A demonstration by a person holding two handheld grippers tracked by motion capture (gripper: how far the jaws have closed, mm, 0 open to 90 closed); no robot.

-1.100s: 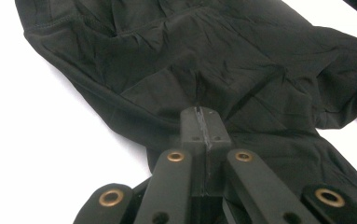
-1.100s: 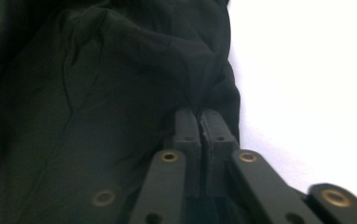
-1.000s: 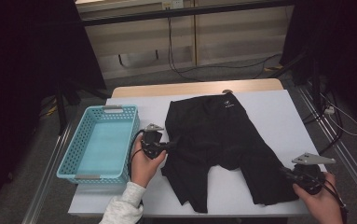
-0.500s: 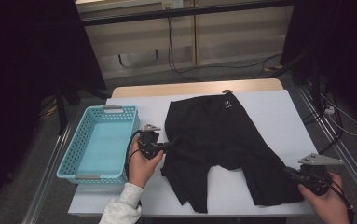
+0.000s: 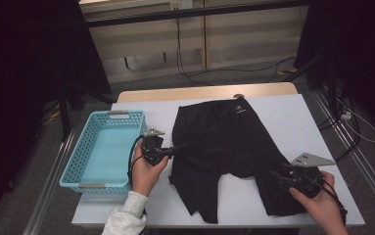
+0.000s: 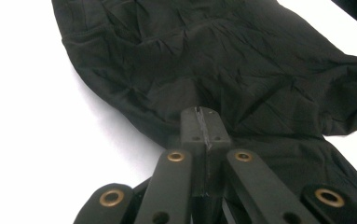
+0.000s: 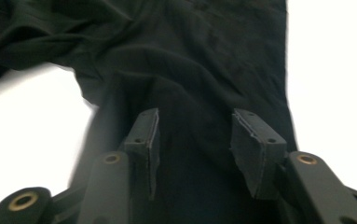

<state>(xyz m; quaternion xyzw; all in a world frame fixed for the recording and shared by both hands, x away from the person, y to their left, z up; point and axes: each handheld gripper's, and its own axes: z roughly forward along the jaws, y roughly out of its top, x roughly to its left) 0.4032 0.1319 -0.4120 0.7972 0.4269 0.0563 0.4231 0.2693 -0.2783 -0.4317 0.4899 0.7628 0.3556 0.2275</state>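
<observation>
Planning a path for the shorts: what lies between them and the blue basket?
In the high view, the left gripper and its hand, between basket and shorts.

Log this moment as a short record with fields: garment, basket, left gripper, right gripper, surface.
garment: black shorts spread flat on the table, a small white logo at the waistband on the far side
basket: light blue basket left of the shorts, nothing in it
left gripper: left gripper shut, pinching the shorts' edge
right gripper: right gripper over a leg of the shorts, jaws have just been opening, pads apart and not pressing the cloth
surface: white table
</observation>
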